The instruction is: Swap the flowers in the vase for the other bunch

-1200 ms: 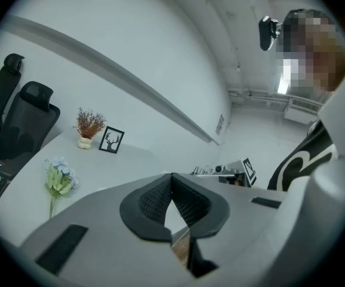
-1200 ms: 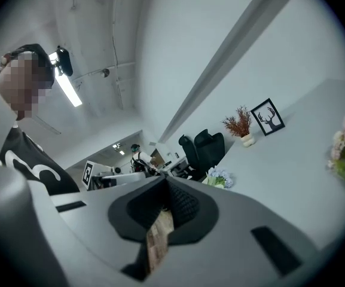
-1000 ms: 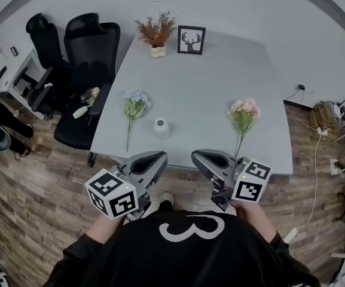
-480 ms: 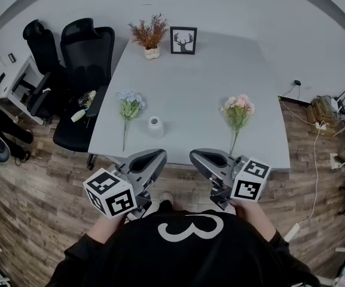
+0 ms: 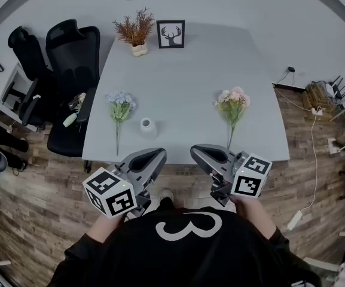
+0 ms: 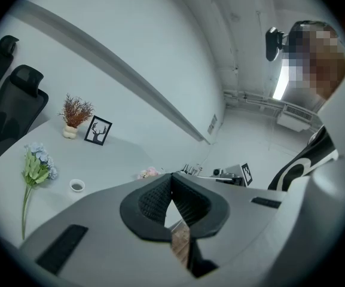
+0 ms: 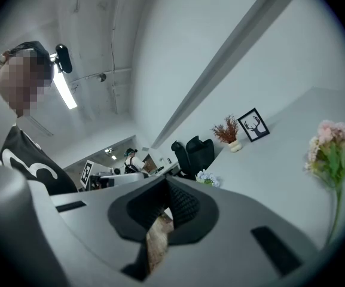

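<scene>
A small white vase (image 5: 147,127) stands empty near the front of the grey table (image 5: 184,76). A bunch of blue flowers (image 5: 119,107) lies to its left, and a pink bunch (image 5: 232,103) lies at the right. My left gripper (image 5: 158,154) and right gripper (image 5: 193,152) hover side by side just off the table's front edge, both shut with nothing in them. The left gripper view shows the blue flowers (image 6: 36,167) and the vase (image 6: 76,186). The right gripper view shows the pink bunch (image 7: 329,158).
A dried plant in a pot (image 5: 135,33) and a framed deer picture (image 5: 170,34) stand at the table's far edge. Two black office chairs (image 5: 67,76) crowd the left side. Cables and a power strip (image 5: 318,94) lie on the wood floor at right.
The whole head view has shifted: table, vase and flowers now sit further left in the picture. Both grippers stay shut in front of the person's chest.
</scene>
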`<state>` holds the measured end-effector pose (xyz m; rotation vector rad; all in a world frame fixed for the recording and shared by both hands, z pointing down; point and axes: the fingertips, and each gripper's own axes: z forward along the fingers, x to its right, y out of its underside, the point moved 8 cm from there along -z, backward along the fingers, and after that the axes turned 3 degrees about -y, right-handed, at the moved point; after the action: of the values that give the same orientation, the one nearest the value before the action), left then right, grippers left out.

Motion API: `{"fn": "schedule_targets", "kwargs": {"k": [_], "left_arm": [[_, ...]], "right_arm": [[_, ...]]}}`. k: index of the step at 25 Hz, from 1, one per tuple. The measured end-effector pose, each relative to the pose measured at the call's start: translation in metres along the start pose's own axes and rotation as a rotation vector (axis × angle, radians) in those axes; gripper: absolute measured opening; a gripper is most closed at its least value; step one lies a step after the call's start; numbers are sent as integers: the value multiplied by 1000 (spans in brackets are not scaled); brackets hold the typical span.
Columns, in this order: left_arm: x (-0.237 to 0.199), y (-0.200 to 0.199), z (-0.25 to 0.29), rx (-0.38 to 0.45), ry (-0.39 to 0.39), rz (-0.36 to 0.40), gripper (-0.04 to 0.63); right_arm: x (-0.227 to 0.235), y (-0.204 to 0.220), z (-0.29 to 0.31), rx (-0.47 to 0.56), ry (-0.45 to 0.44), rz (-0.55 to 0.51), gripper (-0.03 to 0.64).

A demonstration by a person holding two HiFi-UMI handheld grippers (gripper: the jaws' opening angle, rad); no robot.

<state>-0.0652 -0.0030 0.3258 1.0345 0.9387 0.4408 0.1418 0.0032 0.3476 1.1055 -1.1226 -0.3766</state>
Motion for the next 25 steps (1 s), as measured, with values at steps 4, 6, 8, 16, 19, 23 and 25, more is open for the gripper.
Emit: {"fn": "schedule_targets", "kwargs": {"k": [4, 6, 8, 16, 19, 23, 25], "left_arm": [[-16, -6, 11, -23, 22, -12, 11], [-24, -8, 18, -36, 31, -24, 11], [-30, -9, 24, -44, 52, -41, 11], [-63, -25, 53, -84, 117, -69, 11], [-79, -31, 62, -96, 128, -77, 11], [-101, -38, 70, -108, 138, -83, 11], [-111, -40, 73, -117, 137, -85, 11]], "right_arm": [[16, -7, -1, 31, 77, 6, 8], [26, -10, -4, 47, 116, 13, 8], [34, -14, -10, 83, 154, 14, 8], [80, -44, -44, 192, 353, -63, 8], [103, -57, -56, 228, 476, -118, 8], [139, -63, -64, 170, 648, -196, 9], [155, -64, -65, 120, 711, -229, 9]]}}
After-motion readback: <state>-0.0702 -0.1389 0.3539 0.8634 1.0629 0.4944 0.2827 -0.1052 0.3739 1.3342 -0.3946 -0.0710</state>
